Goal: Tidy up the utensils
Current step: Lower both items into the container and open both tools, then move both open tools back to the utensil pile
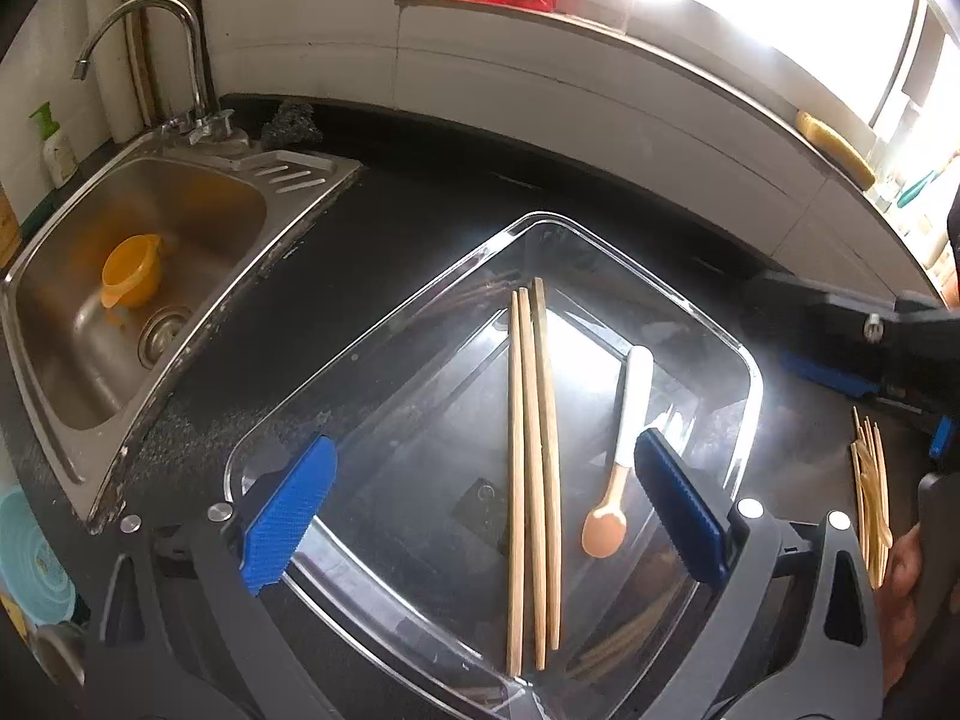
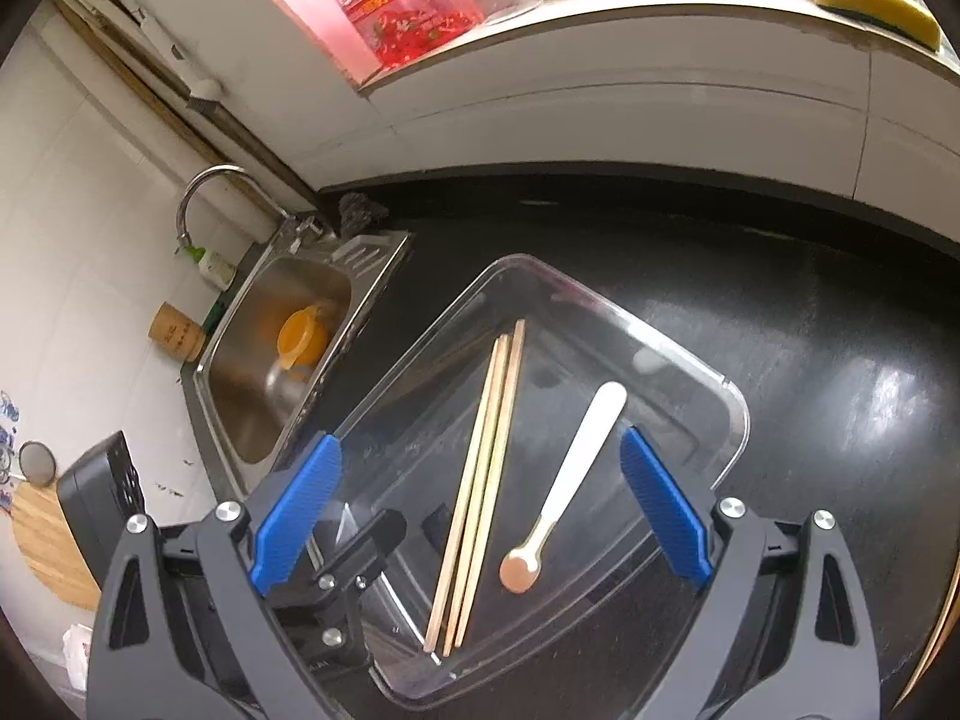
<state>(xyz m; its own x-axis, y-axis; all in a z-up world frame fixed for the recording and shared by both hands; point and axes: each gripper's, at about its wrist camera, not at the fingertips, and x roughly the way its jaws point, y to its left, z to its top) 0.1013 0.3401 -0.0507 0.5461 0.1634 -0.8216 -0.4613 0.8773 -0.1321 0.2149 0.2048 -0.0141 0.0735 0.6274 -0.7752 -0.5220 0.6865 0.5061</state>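
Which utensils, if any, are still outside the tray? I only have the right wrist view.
Observer: A bunch of chopsticks lies on the counter, to the right of the clear tray.
Operator: Left tongs? I only see a sliver of them.
Observer: The left tongs are open and empty, above the tray.
Operator: Anything near that bunch?
Observer: A hand shows right beside its near end.
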